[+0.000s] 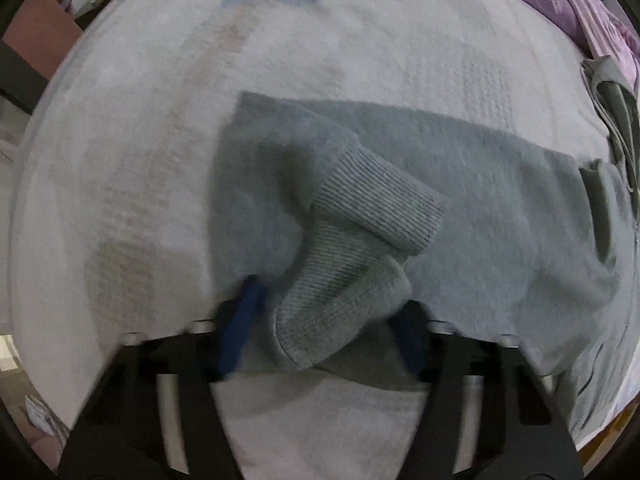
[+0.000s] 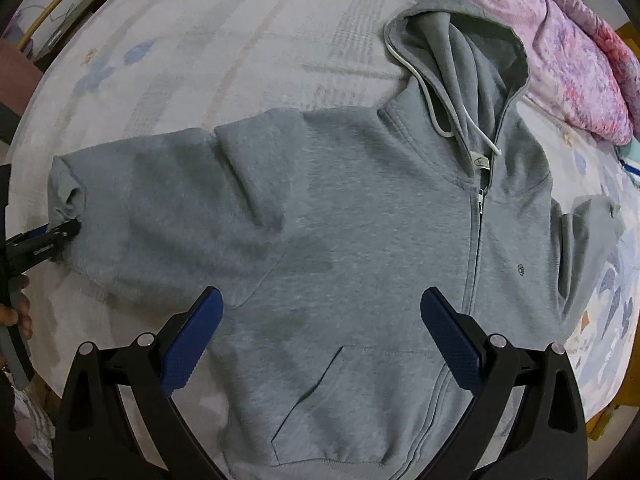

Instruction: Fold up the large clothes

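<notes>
Grey hoodie on bed: left gripper fingers grasping its cuff; right gripper fingers released.

Grey hoodie lies flat; right hand-held gripper gapes above.

Count: 1 grey zip hoodie, 2 sleeves visible, 1 hood, 1 white drawstring. 2 grippers: left gripper, right gripper, 2 blue pads each. 1 pale bedsheet, 1 purple floral quilt. 1 hand at the frame edge.
</notes>
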`<state>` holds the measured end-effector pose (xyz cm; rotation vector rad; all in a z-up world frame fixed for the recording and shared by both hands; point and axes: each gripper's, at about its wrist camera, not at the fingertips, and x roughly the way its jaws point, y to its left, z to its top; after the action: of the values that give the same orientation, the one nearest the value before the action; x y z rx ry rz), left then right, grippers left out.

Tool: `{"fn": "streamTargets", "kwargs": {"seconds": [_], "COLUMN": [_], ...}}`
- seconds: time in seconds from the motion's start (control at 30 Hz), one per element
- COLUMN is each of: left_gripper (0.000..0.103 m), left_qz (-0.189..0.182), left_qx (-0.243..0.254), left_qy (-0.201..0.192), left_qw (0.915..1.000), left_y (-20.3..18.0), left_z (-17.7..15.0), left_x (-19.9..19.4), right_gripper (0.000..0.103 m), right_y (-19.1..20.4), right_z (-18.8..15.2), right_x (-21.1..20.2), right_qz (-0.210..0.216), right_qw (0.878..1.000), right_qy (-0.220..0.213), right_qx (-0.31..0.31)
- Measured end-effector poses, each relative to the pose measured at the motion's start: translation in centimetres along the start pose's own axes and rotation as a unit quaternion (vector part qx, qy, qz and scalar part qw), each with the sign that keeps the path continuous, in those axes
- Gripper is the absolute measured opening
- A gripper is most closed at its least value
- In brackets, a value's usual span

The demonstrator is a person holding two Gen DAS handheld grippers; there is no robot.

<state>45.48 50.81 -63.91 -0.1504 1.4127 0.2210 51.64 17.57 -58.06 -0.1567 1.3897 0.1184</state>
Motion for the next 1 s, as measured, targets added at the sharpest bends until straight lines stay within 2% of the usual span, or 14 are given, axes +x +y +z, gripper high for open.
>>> {"fn": "streamTargets", "kwargs": {"seconds": [0.03,0.07,0.2,0.27,0.37,0.47,0.5,0.57,0.63,0.67,0.73,0.77,0.93,1.0], "left_gripper": [0.022,0.018,0.014,0.013,0.013,0.013,0.013,0.013,0.013,0.013,0.013,0.013,0.013,0.013], "left_qz": [0.007,0.010,-0.009,-0.018,-0.061,-0.093,-0.114,-0.134,-0.171,-0.195,-0.223,-0.236,-0.254,-0.263], "left_qx": [-0.009,-0.027,-0.073,-0.081,-0.088,-0.059,-0.048,-0.032,-0.019,-0.010,0.003,0.019,0.094,0.098], "left_qy": [0.000,-0.001,-0.032,-0.062,-0.119,-0.167,-0.179,-0.189,-0.194,-0.192,-0.181,-0.175,-0.133,-0.107], "left_qw": [0.9999,0.9996,0.9968,0.9946,0.9871,0.9799,0.9761,0.9721,0.9658,0.9619,0.9579,0.9557,0.9535,0.9537], "left_y": [0.5,1.3,2.5,1.9,-0.8,-7.0,-10.3,-15.5,-21.9,-25.8,-31.6,-35.8,-50.3,-53.5], "left_z": [0.2,0.5,1.3,1.9,2.9,3.4,3.4,3.6,2.9,2.8,1.9,1.6,0.3,-0.7], "left_x": [-0.4,-1.1,-4.8,-7.8,-13.5,-18.1,-19.4,-20.6,-21.4,-21.5,-21.6,-21.2,-17.0,-14.4], "right_gripper": [0.095,0.095,0.095,0.095,0.095,0.095,0.095,0.095,0.095,0.095,0.095,0.095,0.095,0.095], "right_y": [-0.3,-0.6,-2.1,-3.0,-5.6,-8.9,-10.0,-13.4,-17.0,-19.3,-23.2,-25.4,-34.5,-37.7], "right_z": [0.1,0.1,0.2,0.1,0.1,-0.2,-0.4,-0.9,-1.4,-1.8,-2.5,-3.0,-5.5,-6.8], "right_x": [0.1,0.1,0.1,0.0,-0.6,-1.4,-1.7,-2.5,-3.1,-3.5,-4.2,-4.6,-5.3,-5.2], "right_qz": [0.003,0.007,0.026,0.036,0.056,0.062,0.061,0.058,0.046,0.042,0.030,0.021,-0.015,-0.027], "right_qw": [1.000,1.000,1.000,0.999,0.998,0.997,0.997,0.996,0.996,0.995,0.993,0.992,0.987,0.985], "right_qy": [-0.001,-0.003,-0.008,-0.011,-0.020,-0.029,-0.031,-0.039,-0.045,-0.048,-0.053,-0.056,-0.060,-0.055], "right_qx": [0.001,0.003,0.006,0.008,0.022,0.039,0.043,0.052,0.066,0.079,0.100,0.109,0.149,0.162]}}
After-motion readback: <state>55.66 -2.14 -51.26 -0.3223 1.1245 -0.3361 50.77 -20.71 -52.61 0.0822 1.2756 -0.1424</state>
